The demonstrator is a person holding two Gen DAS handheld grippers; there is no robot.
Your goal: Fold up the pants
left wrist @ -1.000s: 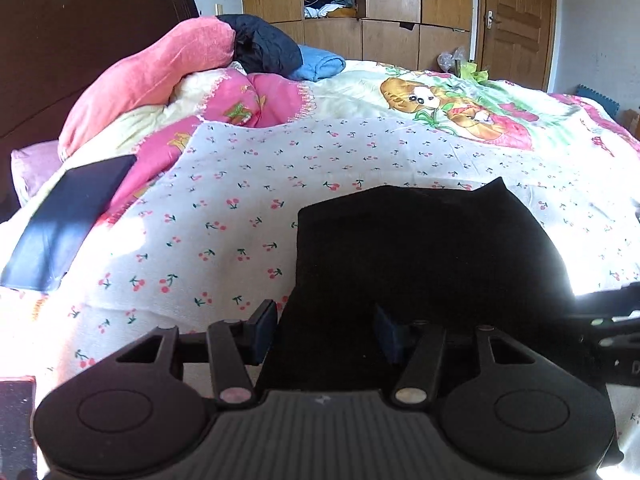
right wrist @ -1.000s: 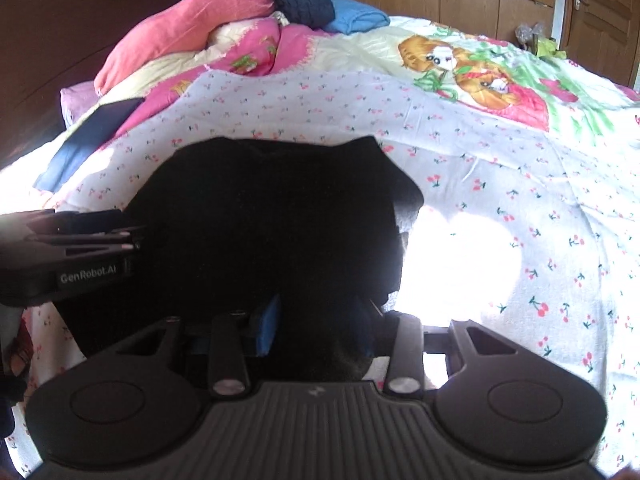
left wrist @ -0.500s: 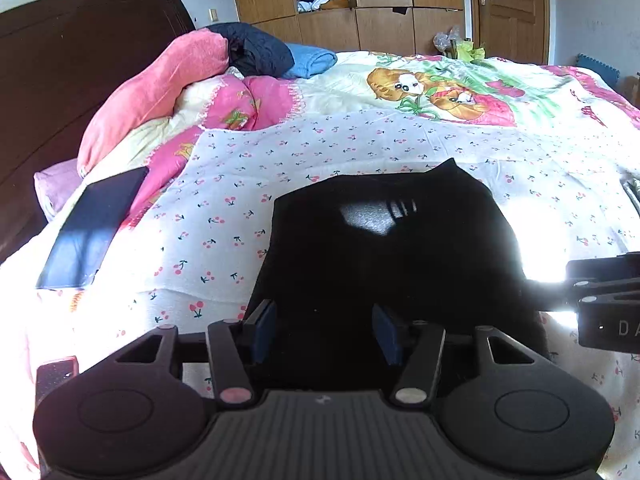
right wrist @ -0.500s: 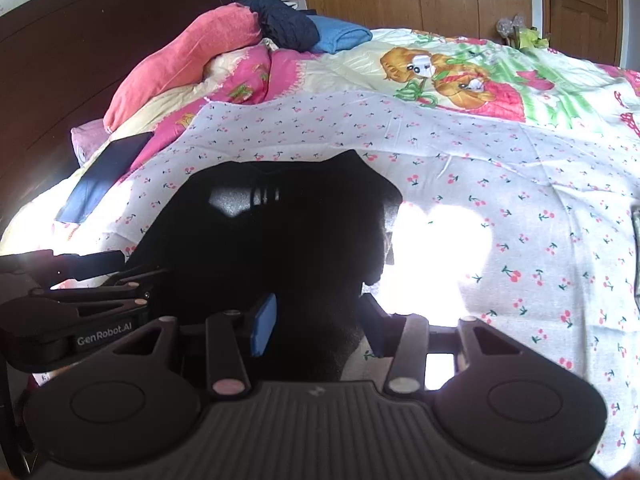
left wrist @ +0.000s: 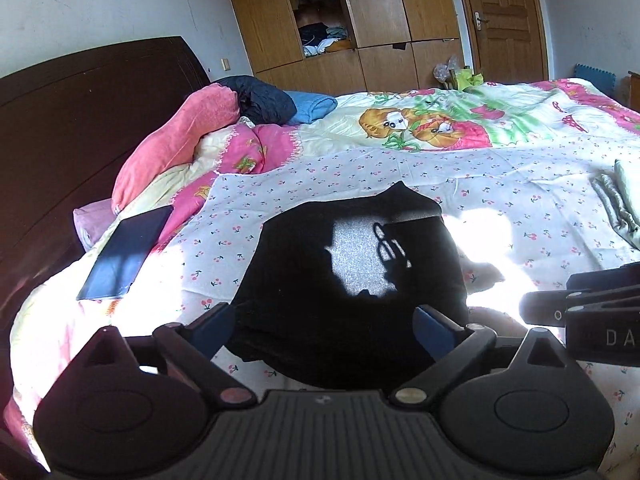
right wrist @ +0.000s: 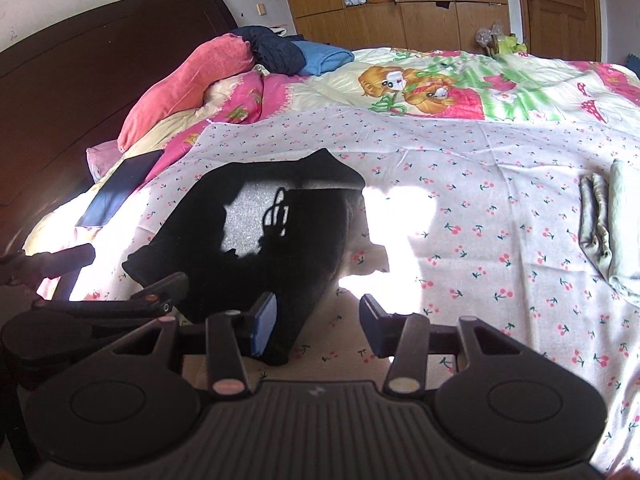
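Note:
The black pants (left wrist: 348, 280) lie folded into a compact block on the cherry-print sheet (left wrist: 500, 184), with a patch of sunlight on top. My left gripper (left wrist: 324, 324) hovers at their near edge, its jaws opening wide; the cloth shows between the blue pads, which do not press it. My right gripper (right wrist: 320, 320) is open just off the near right corner of the pants (right wrist: 256, 240), with bare sheet in its gap. Each gripper shows in the other's view: the right gripper (left wrist: 580, 312) and the left gripper (right wrist: 100, 312).
A navy folded item (left wrist: 124, 256) lies at the left by the pink bedding (left wrist: 176, 140) and dark headboard (left wrist: 80, 120). A pale green folded cloth (right wrist: 612, 224) sits at the right. A wooden wardrobe (left wrist: 360, 20) stands behind the bed.
Both grippers have drawn back and risen from the pants. The left jaws have spread wide and let go of the cloth. The right gripper's gap now shows sheet instead of black cloth.

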